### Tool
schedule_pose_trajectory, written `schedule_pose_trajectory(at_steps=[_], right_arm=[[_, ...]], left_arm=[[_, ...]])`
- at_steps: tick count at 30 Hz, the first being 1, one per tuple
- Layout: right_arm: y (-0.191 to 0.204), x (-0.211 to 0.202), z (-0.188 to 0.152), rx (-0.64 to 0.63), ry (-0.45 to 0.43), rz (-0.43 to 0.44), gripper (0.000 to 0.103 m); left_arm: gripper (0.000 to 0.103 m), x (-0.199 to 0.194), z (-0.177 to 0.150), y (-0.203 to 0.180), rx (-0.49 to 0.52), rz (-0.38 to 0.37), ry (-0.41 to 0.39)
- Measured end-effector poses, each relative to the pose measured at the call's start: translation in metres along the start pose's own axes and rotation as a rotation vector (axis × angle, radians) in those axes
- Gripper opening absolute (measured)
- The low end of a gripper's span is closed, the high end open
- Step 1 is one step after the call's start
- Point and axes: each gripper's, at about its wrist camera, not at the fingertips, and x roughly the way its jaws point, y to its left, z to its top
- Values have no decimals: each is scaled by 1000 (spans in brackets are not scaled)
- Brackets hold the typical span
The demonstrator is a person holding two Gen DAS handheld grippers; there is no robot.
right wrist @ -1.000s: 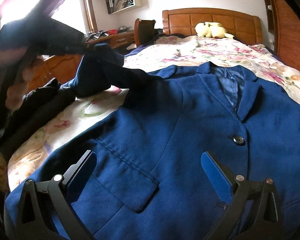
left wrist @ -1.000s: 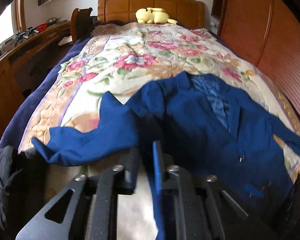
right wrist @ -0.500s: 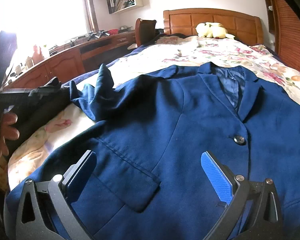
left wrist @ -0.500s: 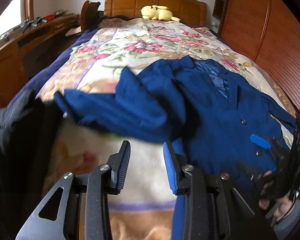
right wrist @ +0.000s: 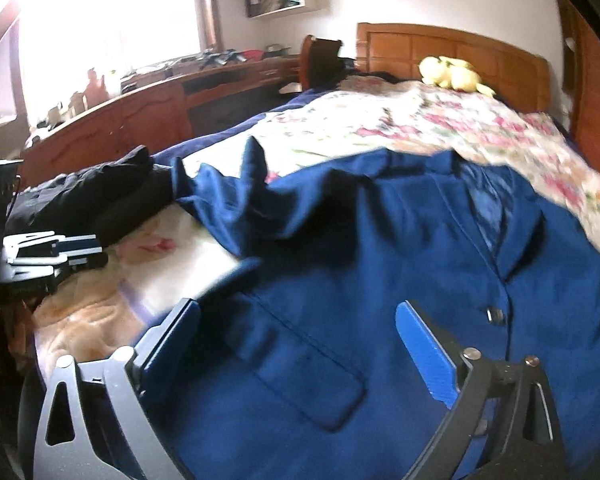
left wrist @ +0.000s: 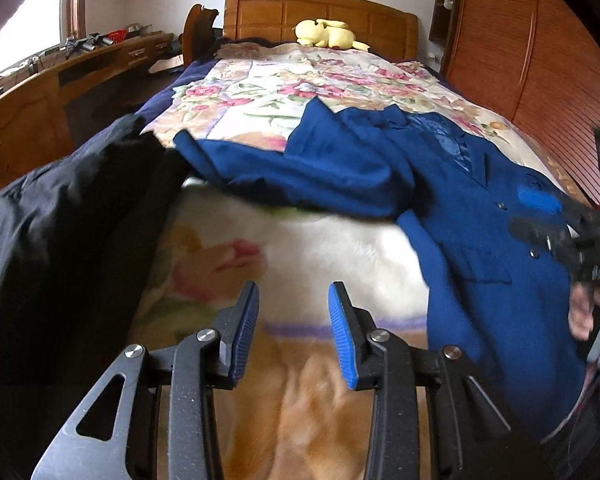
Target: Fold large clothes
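Note:
A dark blue jacket (left wrist: 480, 232) (right wrist: 380, 240) lies face up on the floral bed cover, collar toward the headboard. Its sleeve (left wrist: 280, 168) (right wrist: 240, 200) lies rumpled, stretched out to the left. My left gripper (left wrist: 294, 286) hovers over bare blanket in front of the sleeve, open with nothing between its blue pads. It also shows at the left edge of the right wrist view (right wrist: 60, 248). My right gripper (right wrist: 296, 306) (left wrist: 540, 208) hangs above the jacket's lower front, astride the pocket flap (right wrist: 300, 364). Its jaws stand wide, are closing, and do not touch the cloth.
A black garment (left wrist: 60, 220) (right wrist: 100, 196) lies heaped on the bed's left edge, beside the sleeve end. A yellow plush toy (left wrist: 328, 34) sits by the headboard. A wooden desk (left wrist: 40, 92) runs along the left, and wooden wardrobe doors (left wrist: 540, 60) stand to the right.
My left gripper let go of the sleeve, opened and drew back over the blanket. The sleeve dropped and now lies spread to the left. My right gripper lifted and rolled a little.

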Motion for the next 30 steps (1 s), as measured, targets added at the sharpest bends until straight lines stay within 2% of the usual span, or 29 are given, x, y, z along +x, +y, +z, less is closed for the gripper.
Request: schedule_pose_trajectory(at_steps=[3,5,8,10,11,13,18,21,26,30], right_arm=[[20,9,23,-84,6,20,81],[30,20,37,-114,17,28,77],[40,49,58,-152,52,27,66],[42,71,70,-167,76,16,55],[43,81,74,-175,86,7,51],[43,106,82,-189,124,-26,36],[38,158,90,-181,208,-57,23],[37,170,92,-196,231,-61,9],[25,154,93,-238,199,-88,6],[-6,121,105,-200,128,-137,5]], left_arm=[[37,-6,-9,12,-18,14,-26],[37,-9,-13,21,-40,22,-35],[37,-14,-17,33,-66,27,-48],[37,-17,-20,38,-76,33,-50],[37,-18,-21,40,-78,36,-50],[37,-18,-24,41,-76,31,-42],[37,-22,-28,36,-52,24,-48],[37,-25,-27,31,-40,18,-50],[37,-24,-25,22,-27,9,-49],[37,-24,-20,9,-8,-1,-50]])
